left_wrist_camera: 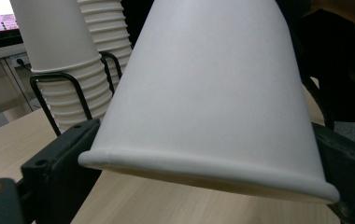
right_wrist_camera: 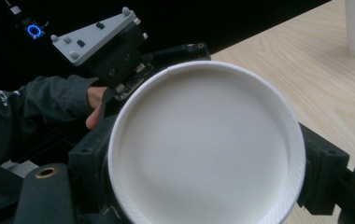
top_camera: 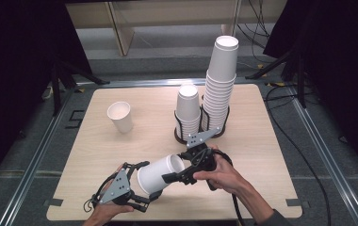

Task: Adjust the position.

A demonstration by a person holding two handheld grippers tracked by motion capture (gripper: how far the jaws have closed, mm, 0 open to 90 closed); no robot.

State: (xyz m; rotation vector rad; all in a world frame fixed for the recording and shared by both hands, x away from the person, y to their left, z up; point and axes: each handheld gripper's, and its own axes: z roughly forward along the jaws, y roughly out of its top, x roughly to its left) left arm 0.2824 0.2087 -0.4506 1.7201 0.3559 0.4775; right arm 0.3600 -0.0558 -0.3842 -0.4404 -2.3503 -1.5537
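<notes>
Open table on the left and front, crowded middle and back right.

The table (top_camera: 262, 141) is bare along its left edge, its right side and the far left corner, so a hand can pass there freely. A single cup (top_camera: 120, 116) stands alone toward the back left, with free wood all around it. Behind the hands, the short stack (top_camera: 188, 109) and the tall stack (top_camera: 220, 84) in their wire holders (top_camera: 179, 127) block the middle back. The held cup (top_camera: 160, 173) lies across between both grippers; the gap to the holders seems narrow.
</notes>
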